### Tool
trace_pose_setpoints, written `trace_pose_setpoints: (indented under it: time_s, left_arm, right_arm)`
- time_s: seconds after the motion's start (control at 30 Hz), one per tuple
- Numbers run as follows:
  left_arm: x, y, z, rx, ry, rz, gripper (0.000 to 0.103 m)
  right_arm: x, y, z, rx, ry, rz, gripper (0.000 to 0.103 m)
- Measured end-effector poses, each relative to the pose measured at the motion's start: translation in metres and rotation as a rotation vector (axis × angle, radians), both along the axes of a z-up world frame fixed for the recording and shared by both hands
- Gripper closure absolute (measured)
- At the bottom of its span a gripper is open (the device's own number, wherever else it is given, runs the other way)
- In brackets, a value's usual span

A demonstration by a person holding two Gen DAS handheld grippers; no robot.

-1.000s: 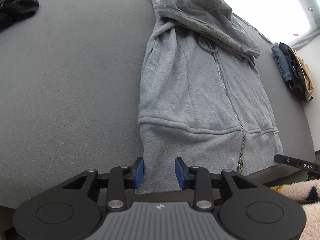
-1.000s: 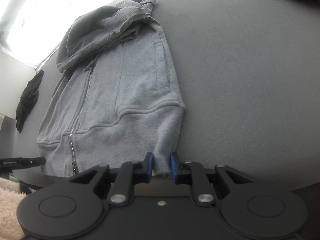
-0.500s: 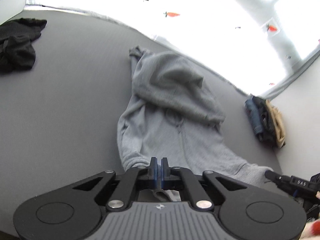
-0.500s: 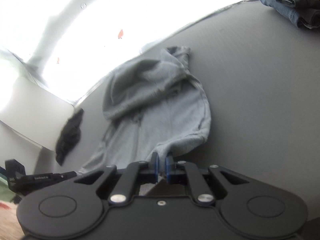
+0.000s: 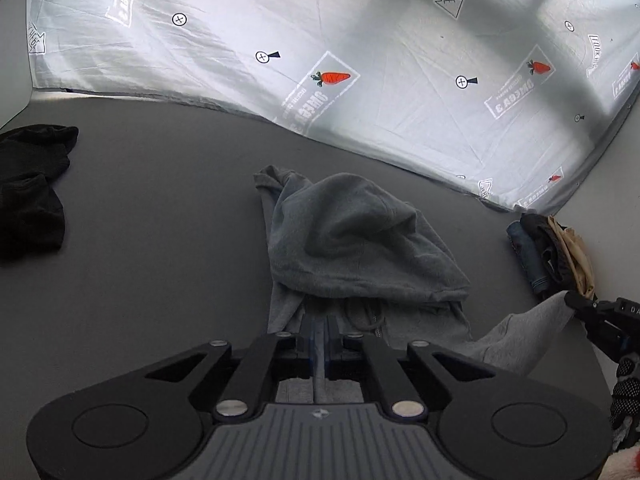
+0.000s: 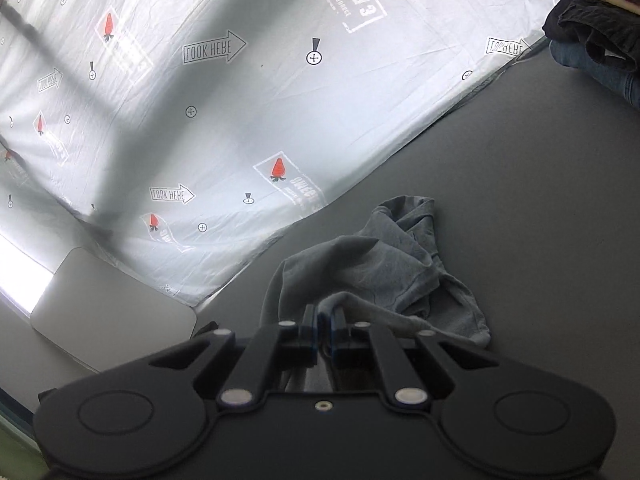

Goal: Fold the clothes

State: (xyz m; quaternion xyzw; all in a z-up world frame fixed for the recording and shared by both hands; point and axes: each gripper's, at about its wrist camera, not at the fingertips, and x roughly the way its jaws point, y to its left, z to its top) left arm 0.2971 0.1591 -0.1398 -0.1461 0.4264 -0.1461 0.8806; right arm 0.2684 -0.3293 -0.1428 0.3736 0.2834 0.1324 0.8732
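Closest to us, the left gripper (image 5: 319, 338) has its jaws pressed together on a thin fold of the grey hoodie (image 5: 352, 240), and we see the right gripper (image 6: 324, 326) pinched the same way on another bit of the hem. The hem hangs lifted between the two grips, while the upper body and hood rest on the dark grey table (image 5: 160, 220). The hoodie is soft, thick fleece knit, matte, with a ribbed band, a metal zip and a drawstring under the hood; it slumps and bunches rather than holding a crease. Our worries: each bite looks shallow, so the weight of the cloth could drag the hem out of one grip and drop that corner; if the two grippers travel unevenly, the fold will land skewed; the rumpled hood could get trapped beneath and leave a lump; the zip may buckle the front. The table cover looks slightly grippy, so dragging could wrinkle the layer below. In the left view the far corner of the hem stretches toward the right gripper at the frame edge. Further out, a crumpled black garment (image 5: 32, 188) lies well apart on the left, and a stack of folded clothes (image 5: 552, 252) sits by the right edge. Farthest back hangs a creased white printed sheet (image 5: 360, 40).
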Motion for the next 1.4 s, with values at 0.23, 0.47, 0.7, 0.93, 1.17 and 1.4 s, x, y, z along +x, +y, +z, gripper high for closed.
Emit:
trace_pose_setpoints:
  time_s: [0.23,0.47,0.7,0.93,1.17,1.4]
  left_arm:
    - [0.01,0.034,-0.073,-0.263,0.312,0.105,0.043]
    - [-0.001,0.032,-0.096,-0.375,0.402,0.068,0.021]
    - [-0.026,0.018,-0.124,-0.337,0.466,0.032,0.021]
    - [-0.034,-0.008,-0.131,-0.267,0.376,-0.007,0.002]
    - [-0.038,-0.05,-0.126,-0.148,0.281,-0.123,0.004]
    - [-0.038,-0.068,-0.131,-0.19,0.275,-0.137,0.011]
  right_arm:
    - [0.035,0.006,-0.003,0.015,0.017,-0.025,0.097]
    - [0.055,0.008,-0.003,-0.031,0.047,-0.007,0.097]
    - [0.049,0.01,-0.008,-0.073,0.062,-0.017,0.097]
    - [0.038,0.008,-0.017,-0.068,0.079,-0.068,0.097]
    - [0.024,0.007,-0.02,-0.064,0.078,-0.099,0.097]
    - [0.017,-0.001,-0.025,-0.02,0.094,-0.14,0.097]
